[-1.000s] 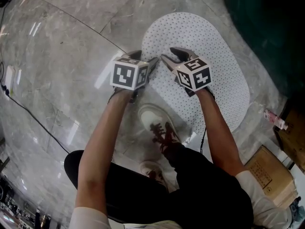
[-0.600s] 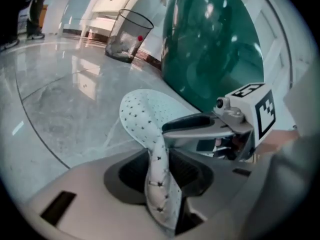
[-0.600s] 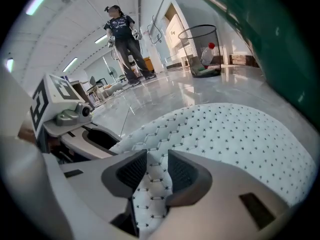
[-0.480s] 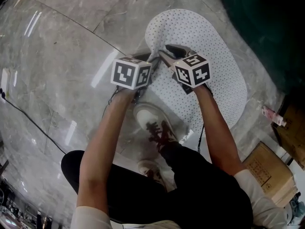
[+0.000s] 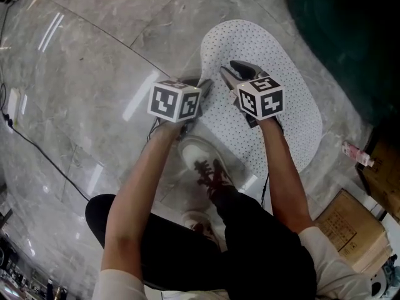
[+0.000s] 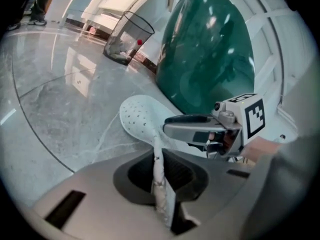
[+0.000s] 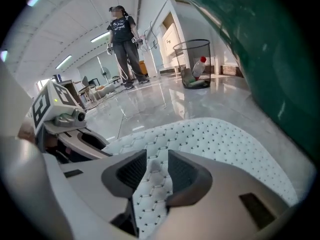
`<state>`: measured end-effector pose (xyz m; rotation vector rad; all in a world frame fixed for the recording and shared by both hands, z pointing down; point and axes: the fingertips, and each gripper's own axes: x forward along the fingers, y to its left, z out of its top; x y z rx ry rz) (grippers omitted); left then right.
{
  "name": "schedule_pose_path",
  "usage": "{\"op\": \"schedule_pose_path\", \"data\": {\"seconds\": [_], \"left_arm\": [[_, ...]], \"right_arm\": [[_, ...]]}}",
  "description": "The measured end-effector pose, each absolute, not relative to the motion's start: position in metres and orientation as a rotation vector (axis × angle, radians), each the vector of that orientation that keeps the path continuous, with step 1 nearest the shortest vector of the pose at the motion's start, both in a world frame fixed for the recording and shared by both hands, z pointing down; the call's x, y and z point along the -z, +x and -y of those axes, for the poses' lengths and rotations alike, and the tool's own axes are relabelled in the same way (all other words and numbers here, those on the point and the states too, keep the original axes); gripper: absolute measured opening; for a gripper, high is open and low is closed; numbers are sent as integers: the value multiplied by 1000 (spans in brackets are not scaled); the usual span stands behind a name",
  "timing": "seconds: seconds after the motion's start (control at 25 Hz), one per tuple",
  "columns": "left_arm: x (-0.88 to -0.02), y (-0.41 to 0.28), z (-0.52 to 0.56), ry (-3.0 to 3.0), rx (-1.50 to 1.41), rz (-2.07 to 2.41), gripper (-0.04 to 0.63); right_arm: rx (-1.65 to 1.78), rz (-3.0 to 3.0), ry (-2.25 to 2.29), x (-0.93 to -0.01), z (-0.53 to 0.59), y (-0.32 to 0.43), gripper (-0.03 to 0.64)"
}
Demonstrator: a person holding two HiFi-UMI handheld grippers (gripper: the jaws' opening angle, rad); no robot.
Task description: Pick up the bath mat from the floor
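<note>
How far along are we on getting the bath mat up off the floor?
Done: both grippers have just been closing on the bath mat, and its near edge now sits between the fingers of the left gripper and the right gripper. In hand: that edge is curled up off the floor. Left: most of the mat lies flat; it needs lifting clear.

**Mat and grippers, upper centre**

The bath mat [image 5: 275, 105] lies on the floor [image 5: 94, 74], upper centre-right in the head view. At its left edge the left gripper [image 5: 197, 84] sits just left of the right gripper [image 5: 227, 67]. Both pairs of jaws have just been closing, with mat between them. A shoe [image 5: 200, 158] stands below them, a cardboard box [image 5: 350, 220] lower right.
</note>
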<state>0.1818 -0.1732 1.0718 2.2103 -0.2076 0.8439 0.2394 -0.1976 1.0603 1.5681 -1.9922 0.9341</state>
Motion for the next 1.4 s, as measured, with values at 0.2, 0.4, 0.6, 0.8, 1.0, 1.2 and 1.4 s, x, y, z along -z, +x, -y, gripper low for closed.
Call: {"op": "schedule_pose_path", "data": {"seconds": [0.2,0.4,0.6,0.8,1.0,1.2,1.4], "left_arm": [[-1018,193,166,2336,-863,147,38],[-963,186,187,2409,-768,249,37],[-902,161,232,2482,-665,394,37],[-842,117,270,2565,-579,588,35],[-755,61,288,2538,-448,763,34],[-648,22,268,2439,-422,781,34],[-505,-22,262,2374,-370,874,34]], "right_arm": [[-908,1973,1630,-1007,199,260,26],[-822,1952,1650,-949,195,277,15],[-673,1968,1697,-872,202,285,15],[-518,2026,1685,-800,227,268,15],[-434,2081,1663,-712,244,241,15],[-446,2117,1648,-583,252,209,15],[-433,2160,1593,-426,248,175,15]]}}
